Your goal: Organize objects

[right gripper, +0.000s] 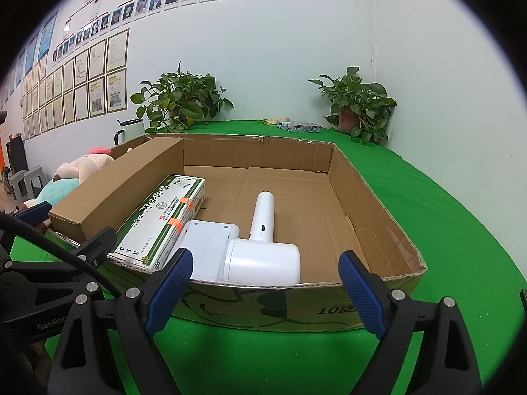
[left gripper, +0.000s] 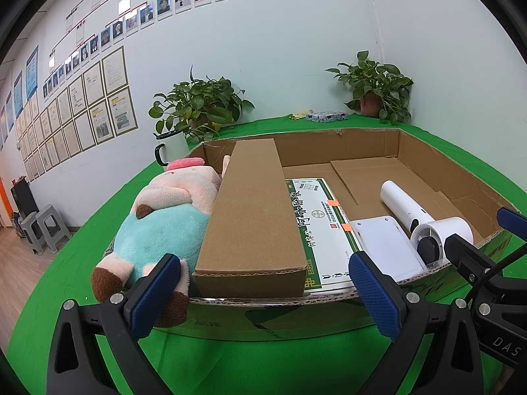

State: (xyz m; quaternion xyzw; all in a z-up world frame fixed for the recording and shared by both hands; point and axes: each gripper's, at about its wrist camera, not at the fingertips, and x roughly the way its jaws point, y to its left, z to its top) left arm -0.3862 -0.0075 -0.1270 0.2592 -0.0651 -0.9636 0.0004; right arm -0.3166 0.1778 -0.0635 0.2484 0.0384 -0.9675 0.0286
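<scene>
A low open cardboard tray (left gripper: pixel 362 143) (right gripper: pixel 378 217) stands on the green table. Inside lie a long brown carton (left gripper: pixel 253 217) (right gripper: pixel 118 191), a green-and-white printed box (left gripper: pixel 316 227) (right gripper: pixel 164 220), a flat white device (left gripper: pixel 385 247) (right gripper: pixel 207 240) and a white hair dryer (left gripper: pixel 425 220) (right gripper: pixel 263 247). A plush pig (left gripper: pixel 164 223) (right gripper: pixel 72 171) lies over the tray's left end. My left gripper (left gripper: pixel 266 296) is open and empty in front of the carton's near end. My right gripper (right gripper: pixel 266 296) is open and empty in front of the hair dryer.
A white mug (left gripper: pixel 171 146) (right gripper: pixel 131 130) stands behind the tray at the left. Two potted plants (left gripper: pixel 197 108) (left gripper: pixel 375 89) stand at the back by the wall, a small tissue pack (left gripper: pixel 326 117) between them. Grey stools (left gripper: pixel 42 227) stand on the floor at left.
</scene>
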